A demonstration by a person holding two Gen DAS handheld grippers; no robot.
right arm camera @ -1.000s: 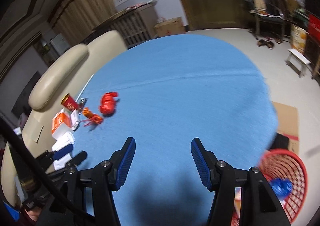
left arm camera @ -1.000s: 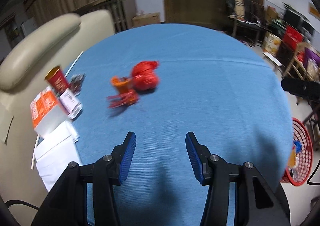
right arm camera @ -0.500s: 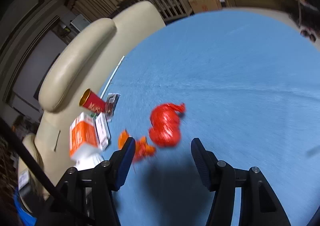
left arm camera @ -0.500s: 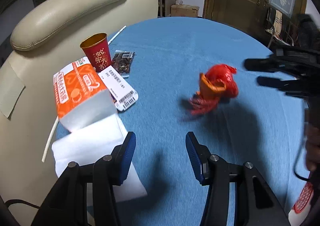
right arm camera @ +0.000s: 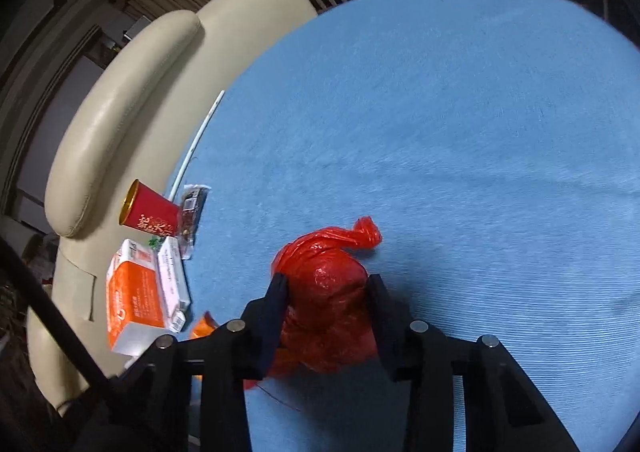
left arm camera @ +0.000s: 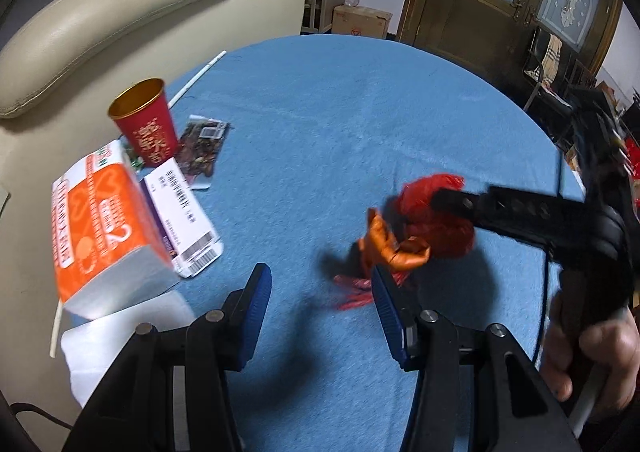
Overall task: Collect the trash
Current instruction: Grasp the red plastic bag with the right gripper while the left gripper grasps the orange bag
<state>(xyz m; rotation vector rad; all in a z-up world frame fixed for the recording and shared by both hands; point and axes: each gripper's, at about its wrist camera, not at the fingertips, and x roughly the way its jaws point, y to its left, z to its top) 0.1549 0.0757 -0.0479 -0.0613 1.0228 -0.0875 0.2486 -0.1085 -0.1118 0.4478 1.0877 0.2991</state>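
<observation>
The knotted red bag [right arm camera: 324,304] sat on the blue tablecloth [right arm camera: 460,132], and your right gripper [right arm camera: 326,284] had clamped on it, a finger pressed into each side, the knot pointing away from you; an orange wrapper [left arm camera: 390,248] lay touching the bag on its left, with red shreds [left arm camera: 352,292] trailing beneath it; your left gripper [left arm camera: 320,304] hung over the cloth with its blue fingers [left arm camera: 256,308] parted and nothing between them, the wrapper just past its right finger; farther left stood an orange carton [left arm camera: 104,228], a white box [left arm camera: 182,216], a red cup [left arm camera: 146,124] and a snack packet [left arm camera: 202,152], beside a cream sofa [left arm camera: 120,12].
</observation>
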